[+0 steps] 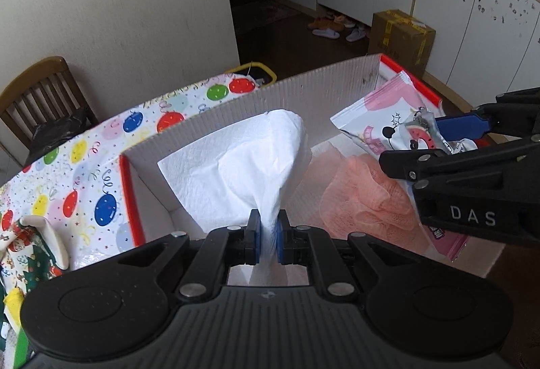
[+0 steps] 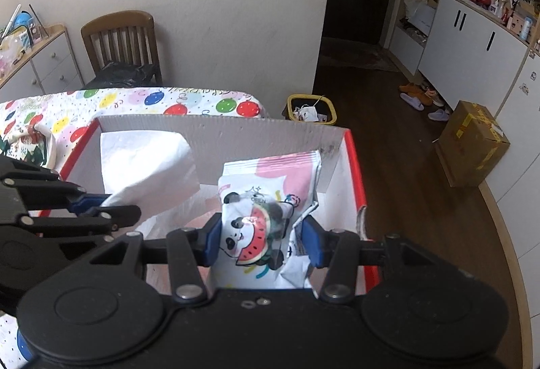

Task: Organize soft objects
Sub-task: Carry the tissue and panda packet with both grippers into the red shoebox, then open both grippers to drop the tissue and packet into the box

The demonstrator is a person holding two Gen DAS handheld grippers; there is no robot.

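Left tongs (image 1: 268,230): clamped on white paper towel (image 1: 243,163), held over box interior. Right tongs (image 2: 258,239): apart, straddling panda packet (image 2: 251,240). Beyond: pink mesh sponge (image 1: 364,197), pink pouch (image 2: 270,173), white box (image 2: 219,129), balloon-print desk (image 2: 152,97).

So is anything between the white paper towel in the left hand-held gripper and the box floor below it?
Nothing visible. The left hand-held gripper pinches the paper towel above bare box floor; the pink mesh puff and panda packet lie off to its right.
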